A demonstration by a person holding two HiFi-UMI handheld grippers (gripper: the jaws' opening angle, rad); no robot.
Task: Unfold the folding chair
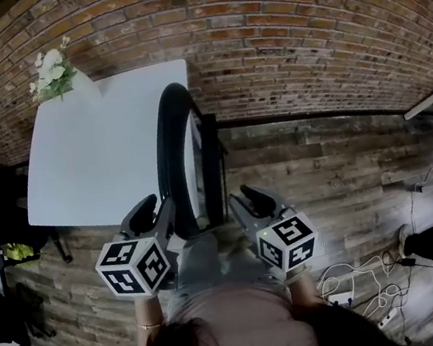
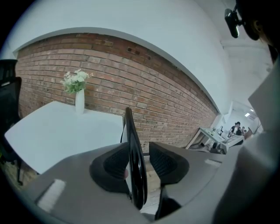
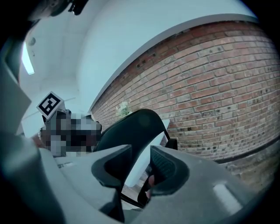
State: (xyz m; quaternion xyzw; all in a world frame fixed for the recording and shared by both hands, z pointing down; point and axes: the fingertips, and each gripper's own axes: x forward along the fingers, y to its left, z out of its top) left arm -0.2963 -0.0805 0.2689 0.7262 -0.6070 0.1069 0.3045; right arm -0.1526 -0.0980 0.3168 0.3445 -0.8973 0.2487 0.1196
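Nearest in the head view, the left gripper (image 1: 156, 211) and right gripper (image 1: 251, 197) flank the folded folding chair (image 1: 178, 158). It stands on the floor beside the desk's (image 1: 93, 154) right edge, with its feet hidden.

In the left gripper view the jaws are apart around the black rim (image 2: 133, 148), unclamped.

In the right gripper view the jaws are apart and grip nothing.

Unheld, the chair could topple.

- Soft, even indoor light; the white table (image 1: 107, 144) is bright, with no hard shadows.
- A lamp strip (image 3: 27, 59) glows at upper left.
- The folding chair (image 2: 135, 166) shows gloss streaks and slight blur close up.
- Fisheye bending and black corners throughout.
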